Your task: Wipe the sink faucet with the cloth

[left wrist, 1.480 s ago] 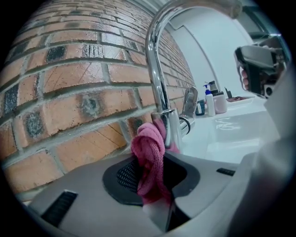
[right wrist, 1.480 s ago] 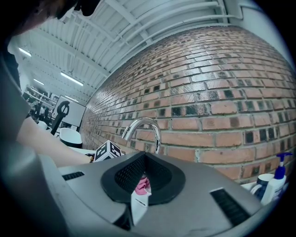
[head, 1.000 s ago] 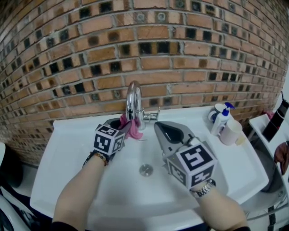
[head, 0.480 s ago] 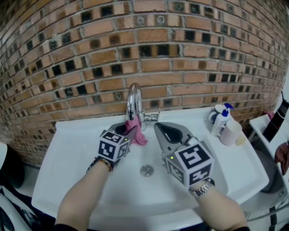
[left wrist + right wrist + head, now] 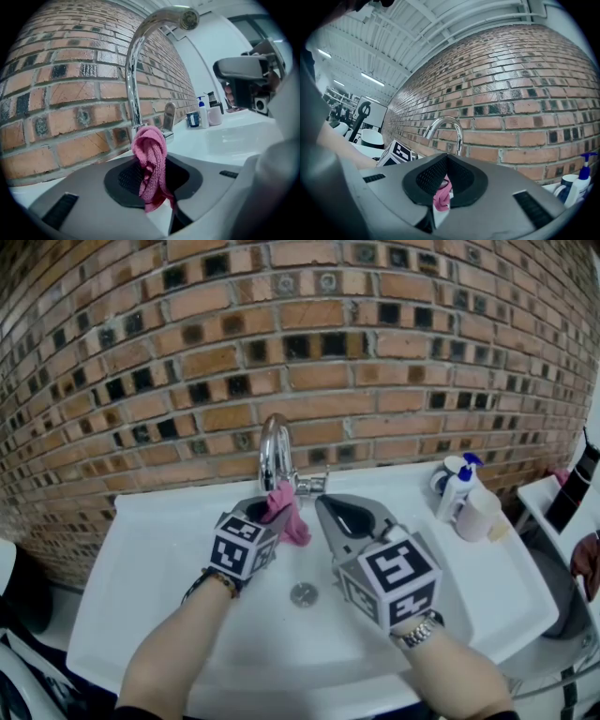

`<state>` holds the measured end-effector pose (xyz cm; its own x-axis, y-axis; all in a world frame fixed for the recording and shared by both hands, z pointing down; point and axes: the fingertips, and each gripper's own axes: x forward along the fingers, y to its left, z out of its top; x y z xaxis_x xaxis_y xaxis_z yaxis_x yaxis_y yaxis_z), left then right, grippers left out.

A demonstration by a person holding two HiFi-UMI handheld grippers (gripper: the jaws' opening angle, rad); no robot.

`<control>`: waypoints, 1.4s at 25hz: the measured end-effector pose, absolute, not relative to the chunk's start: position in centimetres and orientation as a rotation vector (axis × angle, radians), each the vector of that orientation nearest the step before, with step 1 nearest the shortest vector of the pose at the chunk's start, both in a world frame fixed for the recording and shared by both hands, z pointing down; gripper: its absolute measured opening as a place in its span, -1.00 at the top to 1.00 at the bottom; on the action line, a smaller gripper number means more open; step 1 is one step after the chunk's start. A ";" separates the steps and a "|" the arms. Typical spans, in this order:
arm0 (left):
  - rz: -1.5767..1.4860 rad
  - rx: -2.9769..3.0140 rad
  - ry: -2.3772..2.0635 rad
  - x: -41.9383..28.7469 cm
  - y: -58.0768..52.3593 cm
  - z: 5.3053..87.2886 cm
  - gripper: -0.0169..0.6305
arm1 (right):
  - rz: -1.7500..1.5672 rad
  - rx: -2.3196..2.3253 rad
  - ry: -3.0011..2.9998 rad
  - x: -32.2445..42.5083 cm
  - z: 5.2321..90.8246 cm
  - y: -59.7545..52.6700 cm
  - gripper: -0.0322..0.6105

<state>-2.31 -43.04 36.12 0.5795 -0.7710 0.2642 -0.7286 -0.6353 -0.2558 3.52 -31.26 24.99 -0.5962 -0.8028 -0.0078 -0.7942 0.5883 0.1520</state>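
Observation:
A chrome gooseneck faucet (image 5: 273, 451) rises at the back of the white sink (image 5: 159, 549). My left gripper (image 5: 274, 513) is shut on a bunched pink cloth (image 5: 290, 513), which hangs just in front of the faucet base, beside the lever handle (image 5: 315, 484). In the left gripper view the cloth (image 5: 151, 164) is pinched between the pads, with the faucet (image 5: 135, 75) directly behind it. My right gripper (image 5: 323, 504) is shut and holds nothing, hovering over the basin right of the cloth. Its own view shows the faucet (image 5: 449, 127) and the cloth (image 5: 442, 197) beyond the jaws.
A brick wall (image 5: 375, 352) backs the sink. A pump bottle (image 5: 458, 487) and a white cup (image 5: 479, 516) stand on the sink's right rim. The drain (image 5: 303, 594) lies in the basin below both grippers.
My left gripper has carried the cloth rightward, from the left side of the faucet base to in front of it. The right gripper has stayed where it was.

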 end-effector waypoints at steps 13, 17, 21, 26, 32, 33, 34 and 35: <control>-0.487 -2.670 1.271 -2.0 -43.4 33.6 0.63 | -0.215 1.382 -2.751 3.6 25.0 -31.2 0.87; -0.483 -2.652 1.258 -2.1 -43.5 32.6 0.63 | -0.214 1.384 -2.749 3.6 25.0 -31.2 0.87; -0.460 -2.631 1.236 -2.3 -43.6 31.7 0.63 | -0.216 1.384 -2.750 3.6 24.9 -31.2 0.87; -0.397 -2.588 1.203 -2.4 -43.8 29.3 0.63 | -0.215 1.385 -2.751 3.7 25.0 -31.2 0.87; -0.405 -2.534 1.149 -2.1 -44.1 27.5 0.63 | -0.211 1.386 -2.747 3.8 24.9 -31.1 0.87; -0.410 -2.526 1.144 -2.1 -44.1 27.4 0.63 | -0.210 1.386 -2.747 3.8 24.9 -31.1 0.87; -0.411 -2.518 1.142 -2.1 -44.1 27.3 0.63 | -0.211 1.385 -2.748 3.8 24.9 -31.0 0.87; -0.409 -2.511 1.142 -2.2 -44.1 27.2 0.63 | -0.212 1.384 -2.749 3.8 24.9 -31.0 0.87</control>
<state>-2.20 -44.07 27.25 0.6330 -0.7657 0.1144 -0.6642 -0.6130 -0.4279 3.83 -31.02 24.93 -0.5960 -0.8029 -0.0114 -0.7951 0.5882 0.1477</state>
